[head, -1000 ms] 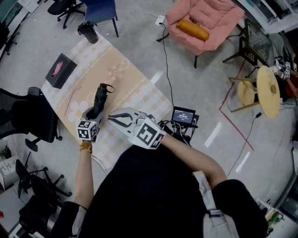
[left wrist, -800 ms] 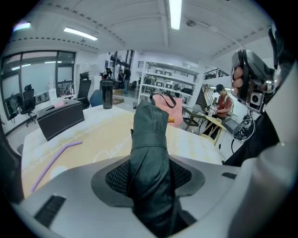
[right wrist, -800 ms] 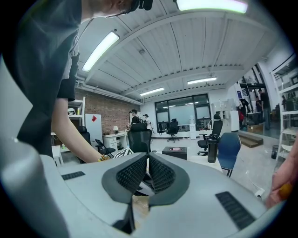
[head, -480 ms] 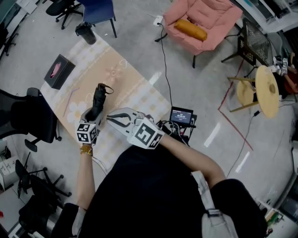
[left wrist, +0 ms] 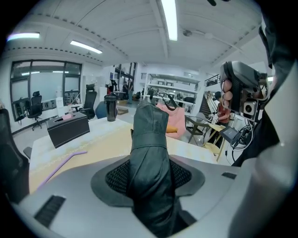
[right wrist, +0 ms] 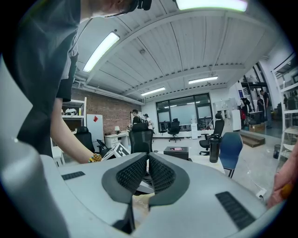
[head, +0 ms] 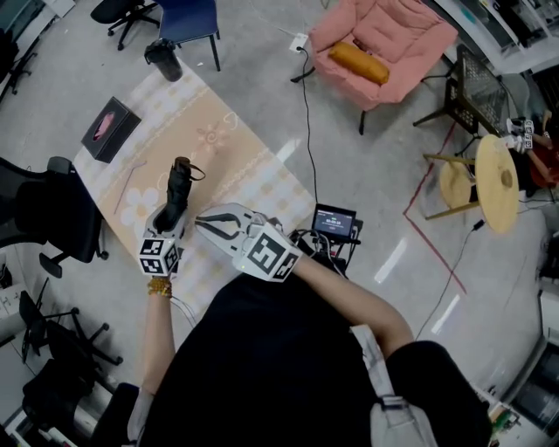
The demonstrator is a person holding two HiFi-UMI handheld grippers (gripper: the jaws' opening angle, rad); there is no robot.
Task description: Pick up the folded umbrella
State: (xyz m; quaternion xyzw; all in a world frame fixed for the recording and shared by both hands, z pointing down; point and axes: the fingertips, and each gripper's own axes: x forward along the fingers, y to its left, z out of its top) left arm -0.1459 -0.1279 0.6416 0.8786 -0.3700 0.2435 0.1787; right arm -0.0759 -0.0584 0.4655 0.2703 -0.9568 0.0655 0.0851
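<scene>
As the left gripper point(head: 166, 223), jaws clamped on the folded umbrella point(head: 177, 186), is raising it higher above the table point(head: 249, 161), the pickup is nearing completion — the right gripper point(head: 210, 225) is idling, jaws closed and empty.

I see the folded umbrella point(head: 176, 190) as plain black. The tabletop point(head: 231, 144) under it wears a peach cloth with white flowers and a pale checked border. On it I make out a black box point(head: 104, 128) with a pink top, a lilac straw point(head: 129, 182) and a black tumbler point(head: 163, 59). The left gripper point(head: 166, 223) and right gripper point(head: 203, 223) are pale grey, their jaws lined with dark dotted pads, and each is marked with black-and-white squares. Beyond, a pink armchair point(head: 389, 35) holds an orange cushion point(head: 359, 61), a chair point(head: 188, 19) is blue, and the floor point(head: 367, 175) is grey.
</scene>
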